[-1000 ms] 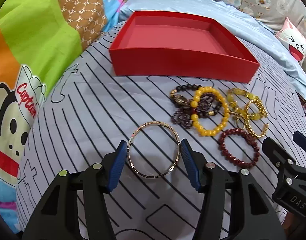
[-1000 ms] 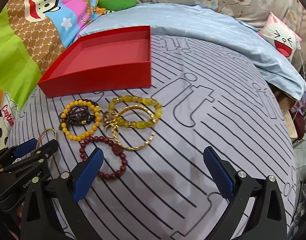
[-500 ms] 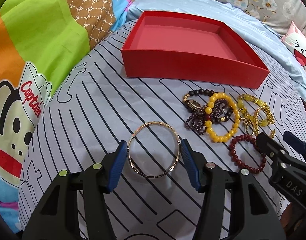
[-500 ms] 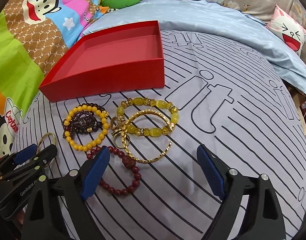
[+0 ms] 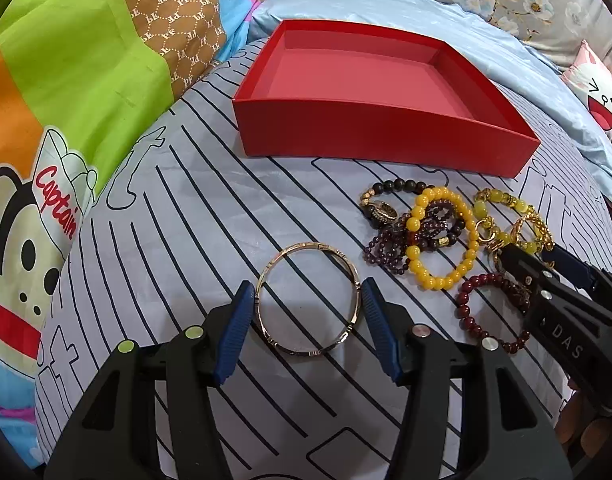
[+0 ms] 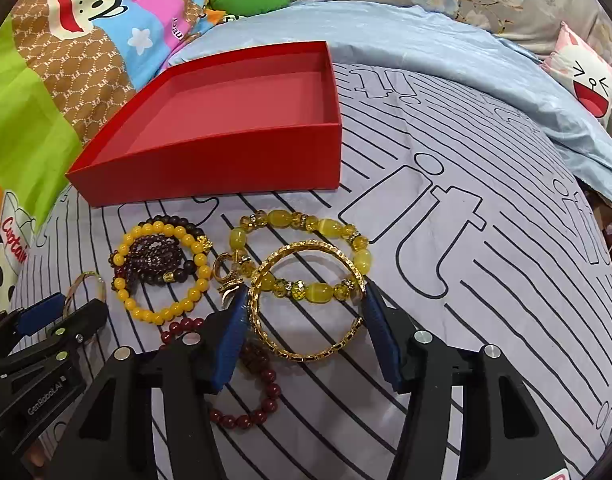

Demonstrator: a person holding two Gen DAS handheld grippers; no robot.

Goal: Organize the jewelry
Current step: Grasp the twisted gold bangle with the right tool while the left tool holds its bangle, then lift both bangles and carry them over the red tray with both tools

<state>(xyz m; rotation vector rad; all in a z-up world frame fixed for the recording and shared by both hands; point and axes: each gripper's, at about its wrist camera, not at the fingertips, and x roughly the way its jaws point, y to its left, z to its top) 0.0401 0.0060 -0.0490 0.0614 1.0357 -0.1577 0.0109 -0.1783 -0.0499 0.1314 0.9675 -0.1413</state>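
Observation:
My left gripper (image 5: 306, 312) is shut on a thin rose-gold bangle (image 5: 306, 245), its blue pads against both sides, just above the striped bedsheet. The jaws of my right gripper (image 6: 306, 316) are closing around a wide gold bangle (image 6: 294, 354), and both pads touch its rim. That bangle lies on a yellow stone bracelet (image 6: 282, 216). Beside it are a yellow bead bracelet (image 6: 162, 316), a dark purple one (image 6: 154, 256) and a dark red one (image 6: 242, 408). An empty red box (image 5: 377, 136) stands behind the pile. My left gripper (image 6: 76, 308) shows at the right wrist view's left edge.
A cartoon-print quilt (image 5: 66, 100) rises along the left side of the bed. A light blue sheet (image 6: 425, 40) and a cat-face pillow (image 6: 585, 80) lie behind and to the right. The striped sheet (image 6: 485, 280) to the right of the jewelry is bare.
My right gripper has moved forward over the pile and narrowed its jaws from wide open onto the gold bangle. The thin bangle has kept its place between my left pads.

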